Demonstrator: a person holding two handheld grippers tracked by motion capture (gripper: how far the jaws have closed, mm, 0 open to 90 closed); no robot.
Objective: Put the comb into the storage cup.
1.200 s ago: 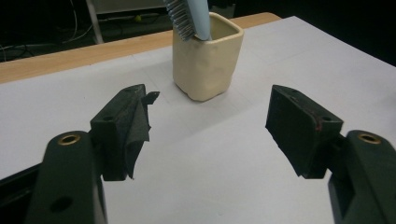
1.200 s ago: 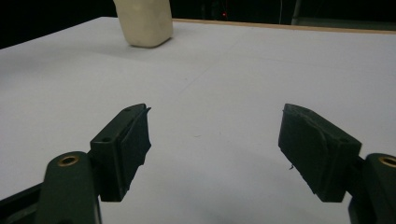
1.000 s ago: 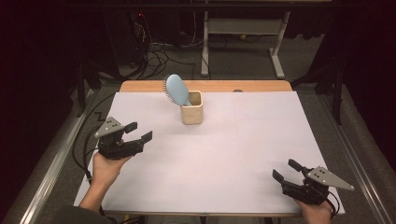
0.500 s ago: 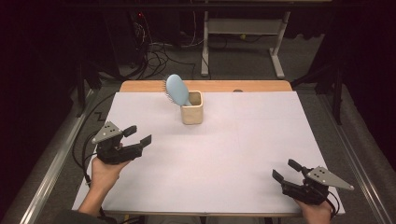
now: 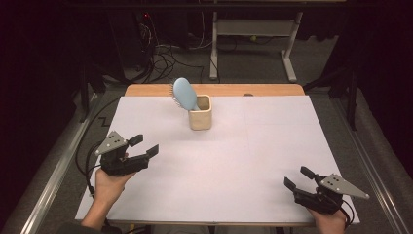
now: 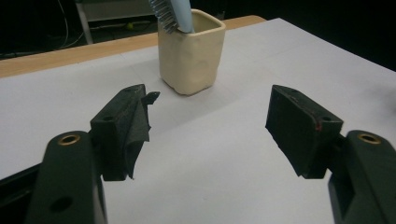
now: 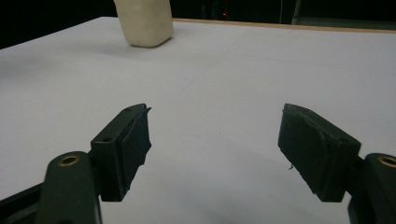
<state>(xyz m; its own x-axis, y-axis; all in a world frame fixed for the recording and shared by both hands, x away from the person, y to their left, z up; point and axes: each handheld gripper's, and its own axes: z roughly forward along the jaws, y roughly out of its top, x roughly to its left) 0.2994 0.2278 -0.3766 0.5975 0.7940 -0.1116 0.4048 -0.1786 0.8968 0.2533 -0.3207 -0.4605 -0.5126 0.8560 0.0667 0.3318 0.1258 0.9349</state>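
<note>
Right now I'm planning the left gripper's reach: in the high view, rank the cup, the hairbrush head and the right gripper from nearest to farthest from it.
1. cup, up and to the right of the left gripper, mid-table.
2. hairbrush head, sticking out of the cup's top, leaning toward the far edge.
3. right gripper, across the table at the near right corner.

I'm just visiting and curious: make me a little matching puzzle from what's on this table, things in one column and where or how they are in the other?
Things:
1. hairbrush
2. cup
3. left gripper
4. right gripper

Places or states:
a. near corner of the table, jaws open on nothing
b. head up, standing in a container
c. cream, standing near the table's far edge
d. jaws open, pointed toward the cup

Pairs: 1-b, 2-c, 3-d, 4-a
</note>
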